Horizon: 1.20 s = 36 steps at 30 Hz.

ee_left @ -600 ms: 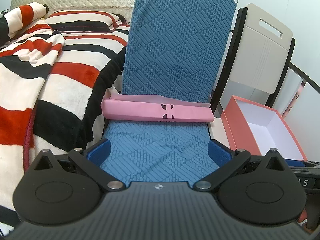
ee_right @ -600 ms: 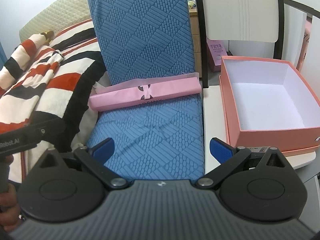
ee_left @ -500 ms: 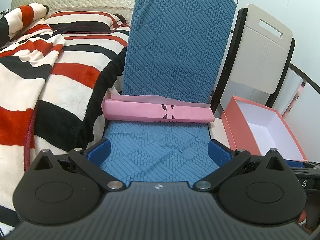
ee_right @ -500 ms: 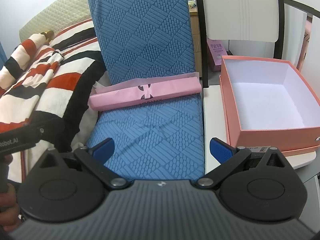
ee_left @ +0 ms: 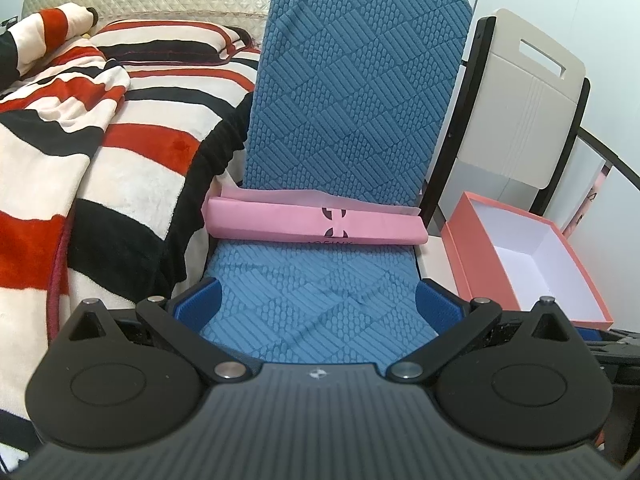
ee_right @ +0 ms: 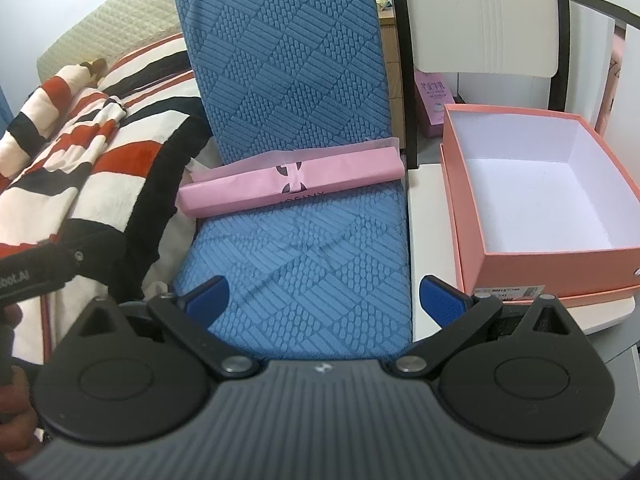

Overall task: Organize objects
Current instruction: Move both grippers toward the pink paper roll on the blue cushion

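Left wrist view: my left gripper (ee_left: 318, 306) hangs low over the textured blue fabric chair seat (ee_left: 316, 280), fingers spread wide, nothing between the blue pads (ee_left: 200, 304). A long pink paper-wrapped roll (ee_left: 312, 227) lies crosswise at the back of the seat, touching the foot of the chair's backrest, well ahead of the fingertips. Loose tissue edge stands up behind it. Striped red, black and cream fleece blanket (ee_left: 100, 152) on the bed to the left, against the chair's side. Open salmon-pink cardboard box with white inside (ee_left: 472, 256) sits to the right on a white surface.

Right wrist view: my right gripper (ee_right: 323, 298) also spread open, holding nothing, above the seat's front right part. Roll (ee_right: 292, 182) in the same place, tilted slightly across the seat. Box (ee_right: 552, 264) just right of the chair, close beside my right fingertip. Left gripper's black body (ee_right: 36, 272) shows at the left edge.
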Each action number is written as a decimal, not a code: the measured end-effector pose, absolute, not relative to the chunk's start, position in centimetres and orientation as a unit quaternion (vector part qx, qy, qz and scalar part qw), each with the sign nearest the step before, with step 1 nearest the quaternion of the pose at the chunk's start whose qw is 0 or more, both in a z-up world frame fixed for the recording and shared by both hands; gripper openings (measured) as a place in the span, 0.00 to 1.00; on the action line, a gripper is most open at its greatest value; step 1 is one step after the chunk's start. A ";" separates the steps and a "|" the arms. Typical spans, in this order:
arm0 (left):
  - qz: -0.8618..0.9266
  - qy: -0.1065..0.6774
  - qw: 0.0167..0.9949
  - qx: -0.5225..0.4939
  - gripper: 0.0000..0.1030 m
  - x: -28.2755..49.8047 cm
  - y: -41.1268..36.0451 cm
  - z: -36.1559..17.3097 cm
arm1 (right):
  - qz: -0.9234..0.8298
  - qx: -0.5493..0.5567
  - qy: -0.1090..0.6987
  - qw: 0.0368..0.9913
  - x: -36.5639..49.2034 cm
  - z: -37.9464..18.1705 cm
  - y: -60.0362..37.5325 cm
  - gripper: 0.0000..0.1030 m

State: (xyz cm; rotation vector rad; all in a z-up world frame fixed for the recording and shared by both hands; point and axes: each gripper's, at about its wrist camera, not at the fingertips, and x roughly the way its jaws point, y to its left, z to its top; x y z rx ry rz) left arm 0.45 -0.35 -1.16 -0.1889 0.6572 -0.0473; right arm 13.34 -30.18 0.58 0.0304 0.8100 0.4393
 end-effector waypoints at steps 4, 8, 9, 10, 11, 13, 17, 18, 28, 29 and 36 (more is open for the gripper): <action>-0.027 0.320 0.943 -0.091 1.00 0.6 -0.5 -1.2 | 0.211 0.015 0.390 0.896 13.6 0.5 -30.1 1.00; -0.026 0.321 0.943 -0.086 1.00 1.0 -0.6 -1.5 | 0.211 0.016 0.393 0.895 13.9 0.1 -30.0 1.00; -0.028 0.321 0.943 -0.083 1.00 1.1 -0.6 -1.6 | 0.210 0.016 0.394 0.895 14.0 0.0 -29.9 1.00; -0.028 0.322 0.943 -0.082 1.00 1.3 -0.6 -1.7 | 0.208 0.016 0.395 0.895 14.1 -0.2 -29.9 1.00; -0.029 0.321 0.943 -0.082 1.00 1.5 -0.6 -1.9 | 0.207 0.015 0.395 0.895 14.2 -0.4 -29.8 1.00; -0.033 0.323 0.942 -0.082 1.00 2.2 -0.4 -2.4 | 0.203 0.011 0.395 0.896 14.7 -0.8 -29.7 1.00; -0.028 0.321 0.943 -0.084 1.00 4.0 0.1 -3.7 | 0.194 0.016 0.391 0.900 16.1 -1.9 -29.6 1.00; -0.029 0.313 0.946 -0.082 1.00 4.4 0.2 -4.1 | 0.194 0.020 0.388 0.901 16.3 -2.2 -29.6 1.00; -0.045 0.305 0.950 -0.045 1.00 10.1 -0.1 -8.4 | 0.181 0.014 0.387 0.904 20.5 -5.4 -28.3 1.00; -0.042 0.304 0.951 -0.040 1.00 10.5 -0.1 -8.7 | 0.180 0.017 0.389 0.903 20.9 -5.6 -28.2 1.00; -0.034 0.311 0.948 -0.055 1.00 13.4 1.1 -10.6 | 0.179 0.038 0.384 0.905 23.2 -5.8 -27.5 1.00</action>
